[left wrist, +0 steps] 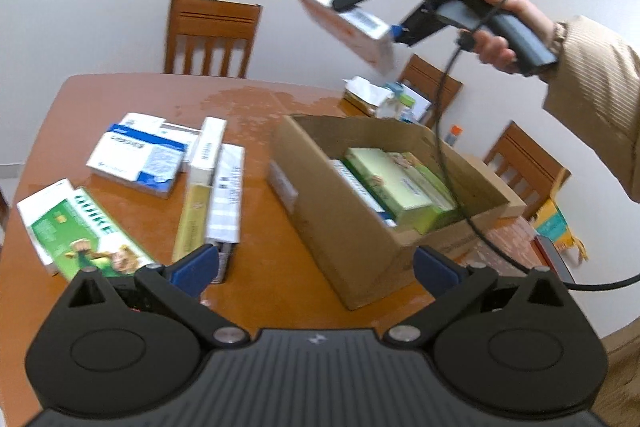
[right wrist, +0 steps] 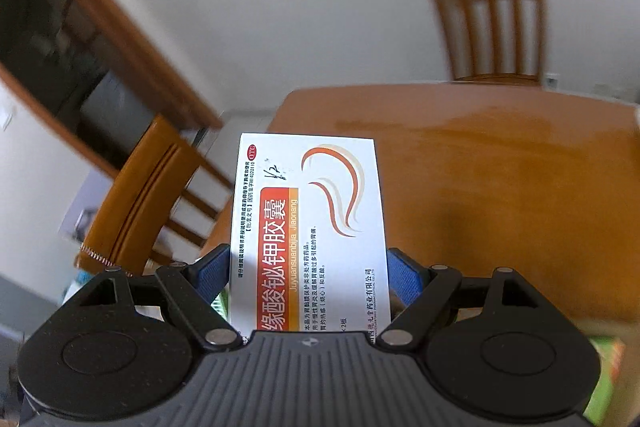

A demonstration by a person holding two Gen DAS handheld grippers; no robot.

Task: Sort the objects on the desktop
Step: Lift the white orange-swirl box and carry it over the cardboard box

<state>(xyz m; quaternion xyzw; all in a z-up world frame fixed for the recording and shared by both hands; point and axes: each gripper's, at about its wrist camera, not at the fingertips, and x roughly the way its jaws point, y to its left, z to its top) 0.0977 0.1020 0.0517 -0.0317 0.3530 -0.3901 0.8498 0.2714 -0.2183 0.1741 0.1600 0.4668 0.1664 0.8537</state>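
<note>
White walls and wooden chairs [left wrist: 212,35] frame a brown desk [left wrist: 256,107] strewn with medicine boxes [left wrist: 140,159]. High above an open cardboard carton [left wrist: 348,227] — already lined with green packets [left wrist: 396,183] — the right gripper [right wrist: 308,275] is clamped on a white-and-orange pill box [right wrist: 308,219], its blue pads [right wrist: 404,279] pressing both long edges. A hand [left wrist: 500,27] in a beige sleeve grips the handle. Nearer the desk, the left gripper [left wrist: 316,267] hangs with fingers spread wide and empty — just beyond them, a long striped box [left wrist: 228,195].

Glossy wood table [left wrist: 260,291] — matt cardboard box [left wrist: 340,227].
</note>
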